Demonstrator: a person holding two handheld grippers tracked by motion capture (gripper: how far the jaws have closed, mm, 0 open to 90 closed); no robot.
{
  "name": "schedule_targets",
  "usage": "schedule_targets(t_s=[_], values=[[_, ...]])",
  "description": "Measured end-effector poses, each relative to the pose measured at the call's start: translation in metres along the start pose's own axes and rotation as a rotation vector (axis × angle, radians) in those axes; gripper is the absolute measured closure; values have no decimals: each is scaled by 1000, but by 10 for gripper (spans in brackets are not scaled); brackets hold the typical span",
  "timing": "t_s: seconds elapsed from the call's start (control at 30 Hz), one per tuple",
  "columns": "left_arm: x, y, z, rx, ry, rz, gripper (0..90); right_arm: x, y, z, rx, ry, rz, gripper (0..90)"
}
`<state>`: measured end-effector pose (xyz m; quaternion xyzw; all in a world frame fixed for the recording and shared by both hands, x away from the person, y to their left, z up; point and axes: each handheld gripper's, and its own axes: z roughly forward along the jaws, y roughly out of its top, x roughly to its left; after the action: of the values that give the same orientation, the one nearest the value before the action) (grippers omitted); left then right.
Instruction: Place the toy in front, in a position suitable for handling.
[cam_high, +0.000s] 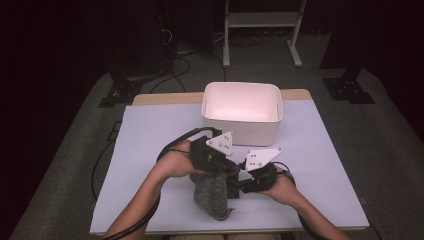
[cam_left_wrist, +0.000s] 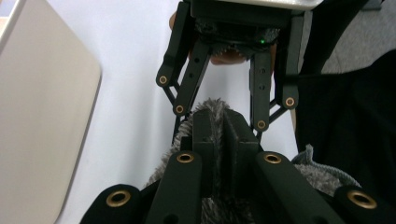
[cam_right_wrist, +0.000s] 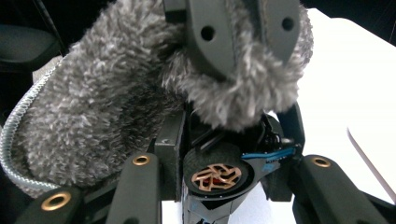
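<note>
So both tongs are working the same thing here: a fuzzy grey sock (cam_high: 215, 195) hanging near the front edge of the desk (cam_high: 150, 150), lifted off it at the top with its lower end drooping down toward the surface. The left tongs (cam_high: 227, 172) look closed on the top edge of the sock; in the left gripper view you can see the two black jaws pressed together with grey fluff (cam_left_wrist: 212, 109) squeezed up around them, so that's a proper pinch, not just a touch. The right tongs (cam_high: 240, 184) come in from the other side, and in the right gripper view the sock (cam_right_wrist: 112, 102) bulges right over the jaws, with the left tongs (cam_right_wrist: 233, 32) clamped on the pile just above. I honestly can't tell whether the right jaws are closed on fabric or just sitting under it, since the fluff hides the tips. My guess on the why: one side holds the cuff steady while the other gets a second grip, so the sock can be spread or carried without flopping. The white bin (cam_high: 242, 112) sits just behind the hands, open and empty-looking, so it's probably where the sock is headed.
</note>
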<state>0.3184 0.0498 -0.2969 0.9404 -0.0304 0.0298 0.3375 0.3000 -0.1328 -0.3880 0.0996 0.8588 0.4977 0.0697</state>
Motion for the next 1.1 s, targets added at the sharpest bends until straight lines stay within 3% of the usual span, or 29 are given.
schedule_targets(t_s=[0.1, 0.3, 0.53, 0.6, 0.7, 0.8, 0.97, 1.1], values=[[4, 3, 7, -12, -29, -4, 843, -1, -3, -3, -11, -1, 11, 567], [6, 7, 8, -10, -47, 0, 841, -1, -6, -9, -5, -7, 3, 567], [9, -13, -5, -35, -32, -57, 832, -5, -6, -12, 7, 3, 17, 565], [10, -22, -6, -67, -42, -85, 829, -6, -7, -13, 9, 5, 26, 566], [9, -28, -9, -87, -47, -85, 829, -3, -5, -12, 20, 3, 5, 567], [8, -33, -13, -71, -32, -88, 827, -3, -3, -13, 32, 5, 1, 567], [10, -48, -11, -65, -30, -125, 827, -5, -6, -15, 31, 7, 16, 566], [11, -53, -8, -100, -45, -142, 827, -5, -6, -16, 35, 6, 10, 566]])
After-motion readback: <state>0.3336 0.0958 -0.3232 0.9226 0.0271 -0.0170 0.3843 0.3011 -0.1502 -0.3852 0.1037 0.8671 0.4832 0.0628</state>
